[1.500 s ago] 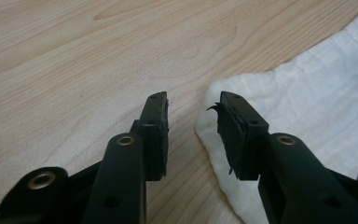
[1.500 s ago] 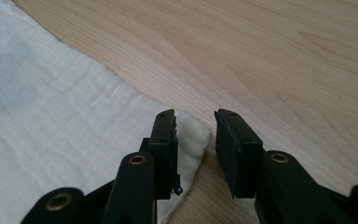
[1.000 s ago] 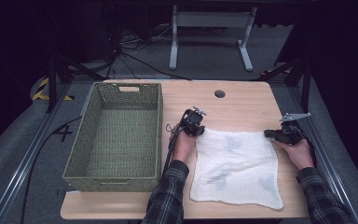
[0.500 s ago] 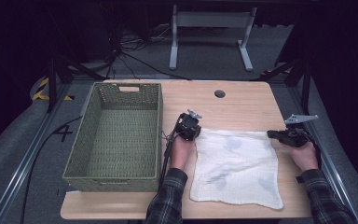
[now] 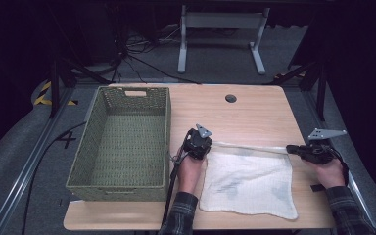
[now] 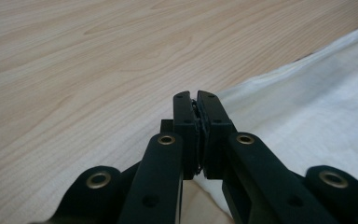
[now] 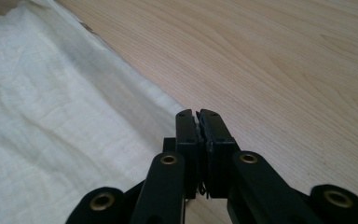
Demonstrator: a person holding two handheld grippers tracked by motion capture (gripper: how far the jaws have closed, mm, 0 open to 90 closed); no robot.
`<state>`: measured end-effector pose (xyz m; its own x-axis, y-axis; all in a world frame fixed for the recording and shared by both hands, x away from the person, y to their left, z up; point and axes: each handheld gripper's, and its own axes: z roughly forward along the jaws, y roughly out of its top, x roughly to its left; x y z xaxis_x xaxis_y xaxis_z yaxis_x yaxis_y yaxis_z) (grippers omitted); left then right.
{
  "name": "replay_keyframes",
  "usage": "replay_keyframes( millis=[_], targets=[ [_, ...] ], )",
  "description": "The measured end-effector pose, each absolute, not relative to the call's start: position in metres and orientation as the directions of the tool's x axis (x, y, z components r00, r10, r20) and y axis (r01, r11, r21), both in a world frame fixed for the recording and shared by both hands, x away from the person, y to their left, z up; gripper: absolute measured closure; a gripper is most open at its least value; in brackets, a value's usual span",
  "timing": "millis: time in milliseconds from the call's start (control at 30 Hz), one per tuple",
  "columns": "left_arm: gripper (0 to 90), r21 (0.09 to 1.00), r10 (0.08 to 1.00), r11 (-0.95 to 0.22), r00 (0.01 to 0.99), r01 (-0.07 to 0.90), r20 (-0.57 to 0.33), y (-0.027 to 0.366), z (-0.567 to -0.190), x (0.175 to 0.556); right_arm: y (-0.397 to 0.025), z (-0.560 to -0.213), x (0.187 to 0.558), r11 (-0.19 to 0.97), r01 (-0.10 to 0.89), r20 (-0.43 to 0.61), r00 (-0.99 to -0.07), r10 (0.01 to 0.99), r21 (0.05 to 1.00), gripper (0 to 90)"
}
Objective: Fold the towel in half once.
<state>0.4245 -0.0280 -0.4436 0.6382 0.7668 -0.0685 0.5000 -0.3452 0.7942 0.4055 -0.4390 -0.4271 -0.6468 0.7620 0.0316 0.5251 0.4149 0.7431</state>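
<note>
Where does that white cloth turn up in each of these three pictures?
High view: the white cloth lies on the table's right half, right of the green basket, its far edge stretched between both grippers.
Left gripper view: it covers the right side, running in behind the shut jaws.
Right gripper view: it covers the left side, running in behind the shut jaws.
Shared landmark: the light wooden table beneath it.

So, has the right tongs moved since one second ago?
Yes. The right tongs moved toward the right edge of the table, away from the basket, pulling the far edge of the cloth straight.
</note>
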Motion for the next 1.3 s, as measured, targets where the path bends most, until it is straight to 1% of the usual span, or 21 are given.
replay_keyframes(
  millis=[100,267,467,600,667,767,900,1100,1300],
  targets=[
    [87.4,0.792,0.757,-0.368,0.651,0.488,-0.05,-0.028,-0.438,0.415,-0.441,-0.424,0.398,0.413,0.518,0.032,-0.651,0.758,0.749,86.9],
    [87.4,0.794,0.746,-0.377,0.664,0.477,-0.045,-0.026,-0.435,0.401,-0.438,-0.424,0.384,0.436,0.514,0.024,-0.667,0.745,0.739,86.9],
    [87.3,0.758,0.722,-0.412,0.689,0.507,-0.068,-0.028,-0.446,0.393,-0.432,-0.433,0.381,0.47,0.541,0.028,-0.676,0.736,0.697,86.9],
    [87.3,0.718,0.709,-0.458,0.702,0.525,-0.061,-0.035,-0.456,0.393,-0.426,-0.442,0.384,0.503,0.561,0.021,-0.681,0.732,0.658,86.9],
    [87.3,0.696,0.712,-0.5,0.703,0.516,-0.01,-0.04,-0.461,0.393,-0.423,-0.445,0.385,0.519,0.566,0.008,-0.681,0.732,0.641,86.9],
    [87.4,0.693,0.731,-0.511,0.681,0.508,0.04,-0.042,-0.461,0.393,-0.422,-0.445,0.387,0.519,0.565,0.004,-0.679,0.734,0.641,87.0],
    [87.5,0.689,0.755,-0.496,0.655,0.528,0.041,-0.037,-0.461,0.4,-0.417,-0.446,0.395,0.519,0.556,-0.01,-0.676,0.737,0.649,87.2],
    [87.5,0.685,0.788,-0.476,0.614,0.552,0.053,-0.028,-0.46,0.413,-0.404,-0.448,0.418,0.512,0.548,-0.016,-0.672,0.74,0.662,87.3],
    [87.5,0.692,0.809,-0.43,0.588,0.58,0.011,-0.022,-0.46,0.417,-0.399,-0.449,0.435,0.497,0.538,-0.024,-0.662,0.749,0.681,87.3]
  ],
)
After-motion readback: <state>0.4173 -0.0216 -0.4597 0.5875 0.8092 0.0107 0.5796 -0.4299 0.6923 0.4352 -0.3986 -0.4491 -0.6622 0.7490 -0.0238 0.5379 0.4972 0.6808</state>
